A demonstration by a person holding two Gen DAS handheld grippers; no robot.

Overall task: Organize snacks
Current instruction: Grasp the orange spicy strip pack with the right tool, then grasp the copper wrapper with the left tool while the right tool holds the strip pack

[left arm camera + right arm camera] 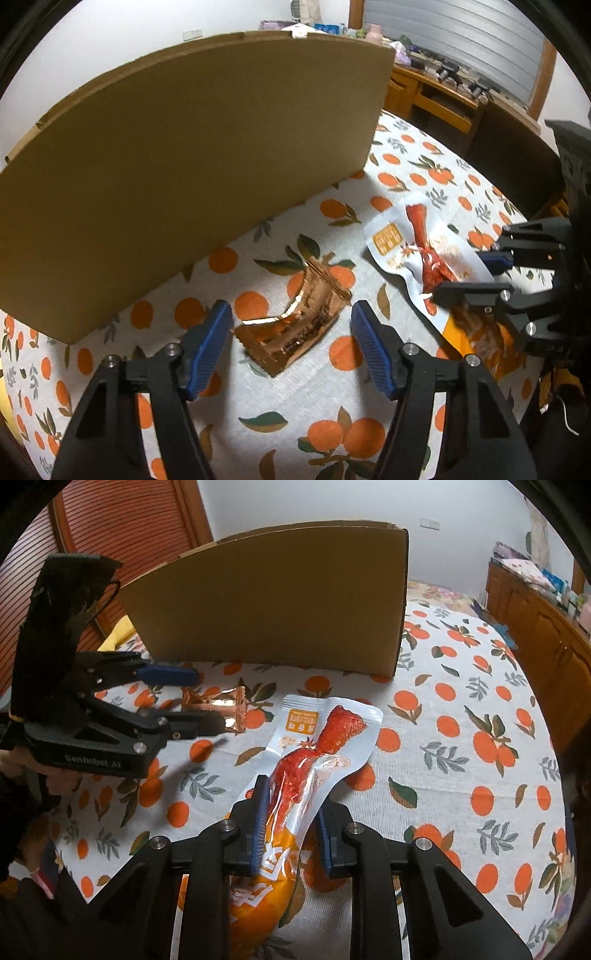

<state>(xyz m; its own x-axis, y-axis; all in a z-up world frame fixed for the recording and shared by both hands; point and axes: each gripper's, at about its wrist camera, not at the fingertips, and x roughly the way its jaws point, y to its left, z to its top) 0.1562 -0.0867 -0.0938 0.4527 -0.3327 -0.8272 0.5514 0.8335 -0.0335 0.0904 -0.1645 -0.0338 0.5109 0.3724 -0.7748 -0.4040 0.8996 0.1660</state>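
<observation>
The right gripper [291, 819] is closed on the pouch [314, 749], while the left gripper [291, 332], wide open, has the copper packet [295, 328] between its fingers, near the box [192, 166].

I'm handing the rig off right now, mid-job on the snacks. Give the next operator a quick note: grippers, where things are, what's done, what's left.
Left gripper: open, its fingers either side of the copper foil snack lying on the tablecloth; not gripped yet.
Right gripper: shut on the white snack pouch; an orange packet lies beneath it.
Cardboard box: stands upright at the back of the table; its inside is not visible, so what has already been packed cannot be told.
Left to do: probably close on the foil snack, move both snacks to the box, then handle the orange packet.
</observation>
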